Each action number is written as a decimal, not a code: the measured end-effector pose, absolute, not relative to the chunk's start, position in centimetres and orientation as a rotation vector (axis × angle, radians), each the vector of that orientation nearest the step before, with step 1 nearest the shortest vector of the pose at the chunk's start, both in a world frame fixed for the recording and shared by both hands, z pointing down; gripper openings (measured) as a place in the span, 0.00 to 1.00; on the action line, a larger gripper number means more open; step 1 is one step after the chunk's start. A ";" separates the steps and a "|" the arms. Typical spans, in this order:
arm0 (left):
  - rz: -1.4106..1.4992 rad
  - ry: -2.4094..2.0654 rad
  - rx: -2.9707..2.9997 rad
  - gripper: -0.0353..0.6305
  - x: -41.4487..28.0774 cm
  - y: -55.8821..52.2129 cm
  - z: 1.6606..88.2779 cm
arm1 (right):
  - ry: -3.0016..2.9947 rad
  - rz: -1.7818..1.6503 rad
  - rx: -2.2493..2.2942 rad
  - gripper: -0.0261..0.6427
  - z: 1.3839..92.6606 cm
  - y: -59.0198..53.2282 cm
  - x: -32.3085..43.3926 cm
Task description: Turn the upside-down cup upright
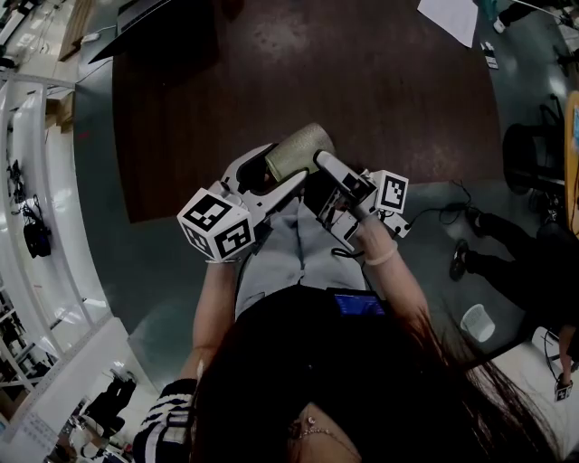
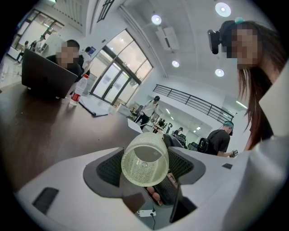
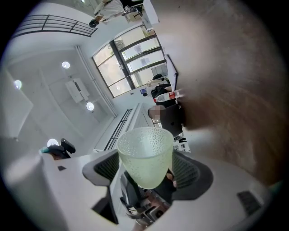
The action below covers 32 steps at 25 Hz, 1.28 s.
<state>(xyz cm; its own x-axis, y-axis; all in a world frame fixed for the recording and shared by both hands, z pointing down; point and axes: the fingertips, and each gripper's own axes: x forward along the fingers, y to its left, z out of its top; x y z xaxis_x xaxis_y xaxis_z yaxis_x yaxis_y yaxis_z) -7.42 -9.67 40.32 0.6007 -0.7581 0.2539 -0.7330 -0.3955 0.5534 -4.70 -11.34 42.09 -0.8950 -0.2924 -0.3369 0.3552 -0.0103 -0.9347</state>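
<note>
A translucent, dimpled pale-green cup hangs in the air in front of the person, over the near edge of the dark table. It lies tilted on its side between both grippers. My left gripper comes in from the left and its dark pads press on the cup's sides. In the left gripper view one round end of the cup faces the camera between the jaws of my left gripper. My right gripper comes from the right. In the right gripper view my right gripper clamps the narrower part of the cup.
On the brown table stand a black laptop with a person seated behind it, and a water bottle. A white sheet lies at the table's far right corner. Someone's legs and a white container are on the floor at right.
</note>
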 end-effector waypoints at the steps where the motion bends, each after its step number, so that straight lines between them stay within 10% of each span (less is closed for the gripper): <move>1: -0.050 -1.174 2.194 0.52 -7.3 -9.8 40.3 | 1.839 -1.956 0.060 0.59 42.2 -11.4 -4.6; 32: 0.412 -1.211 2.158 0.52 -7.2 -10.6 43.4 | 2.370 -1.661 -0.473 0.59 45.7 -14.0 1.6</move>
